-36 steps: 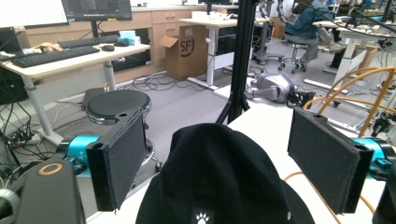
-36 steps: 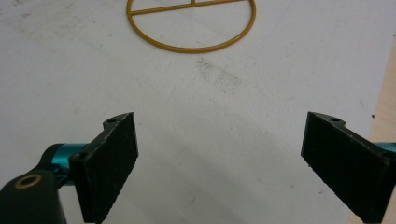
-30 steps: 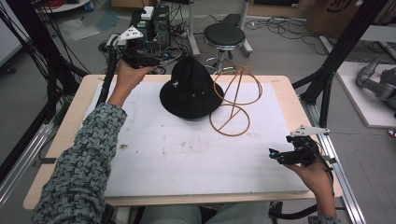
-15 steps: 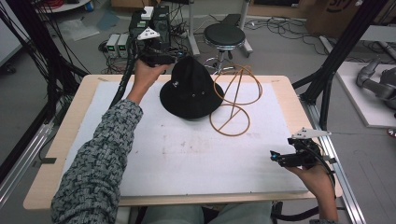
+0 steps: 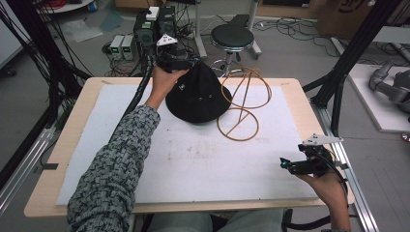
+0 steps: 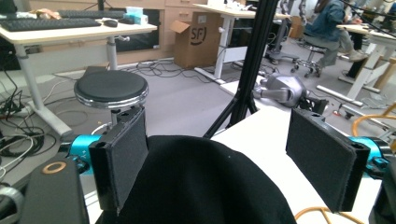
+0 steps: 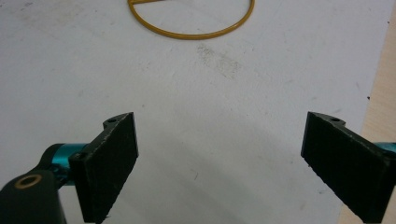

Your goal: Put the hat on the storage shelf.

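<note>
The left tongs (image 5: 180, 62) sit at the far edge of the light wooden table (image 5: 300, 94), held in a hand that reaches out from a grey-and-black knitted sleeve (image 5: 113, 164). Their jaws stand wide apart, and in the left gripper view the crown of the black fabric bucket hat (image 6: 201, 186) rises between the two pads: the left pad lies against or just beside the cloth, while the right pad is clear of it, so nothing is clamped. From above, the hat (image 5: 199, 94) sits just on the near side of these tongs, resting on the white mat (image 5: 193, 159) that covers the table, its crown pointing up and slightly peaked. Just to the right of the hat lies a yellow-brown wire frame of two rings (image 5: 241, 104), one ring flat on the mat and one raised. The right tongs (image 5: 285, 165) hover low over the near right corner of the mat, well apart from the hat, their jaws spread wide and holding nothing. In the right gripper view, bare mat lies between those jaws and the flat ring of the wire frame (image 7: 191, 33) curves ahead of them. Beyond the left tongs a round black stool (image 5: 233, 36) stands on the floor.
</note>
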Demonstrator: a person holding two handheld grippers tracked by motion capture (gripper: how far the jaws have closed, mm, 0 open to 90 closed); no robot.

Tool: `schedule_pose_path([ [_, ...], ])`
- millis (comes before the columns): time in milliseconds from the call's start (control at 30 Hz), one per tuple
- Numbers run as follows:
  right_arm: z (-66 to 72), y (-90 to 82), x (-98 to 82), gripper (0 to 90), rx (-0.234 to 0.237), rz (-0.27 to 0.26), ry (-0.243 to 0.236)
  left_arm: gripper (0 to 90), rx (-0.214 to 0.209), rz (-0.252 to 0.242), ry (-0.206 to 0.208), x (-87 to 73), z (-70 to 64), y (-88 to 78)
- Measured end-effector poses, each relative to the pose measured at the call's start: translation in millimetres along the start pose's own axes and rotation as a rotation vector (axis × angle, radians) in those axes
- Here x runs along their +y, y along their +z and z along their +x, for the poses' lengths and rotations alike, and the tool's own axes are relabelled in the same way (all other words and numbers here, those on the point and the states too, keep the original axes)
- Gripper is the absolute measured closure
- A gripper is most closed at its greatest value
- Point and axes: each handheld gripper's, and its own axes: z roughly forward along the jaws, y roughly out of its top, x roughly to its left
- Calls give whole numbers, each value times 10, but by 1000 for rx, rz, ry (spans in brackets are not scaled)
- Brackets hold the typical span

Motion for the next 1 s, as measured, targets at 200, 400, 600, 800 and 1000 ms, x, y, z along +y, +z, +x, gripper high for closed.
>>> schedule_pose_path([
  [200,6,12,-5,106,2,7,-3,225,5,8,-30,-92,-2,111],
  [400,7,-2,-1,106,4,6,-6,235,9,24,-45,-175,1,198],
  [600,8,12,-3,106,5,7,-9,246,12,31,-35,-225,-21,253],
  [800,11,11,-10,106,6,11,-5,256,22,53,-30,-281,-45,315],
  [1000,11,20,-13,106,8,15,-6,306,17,64,-25,-325,-59,356],
])
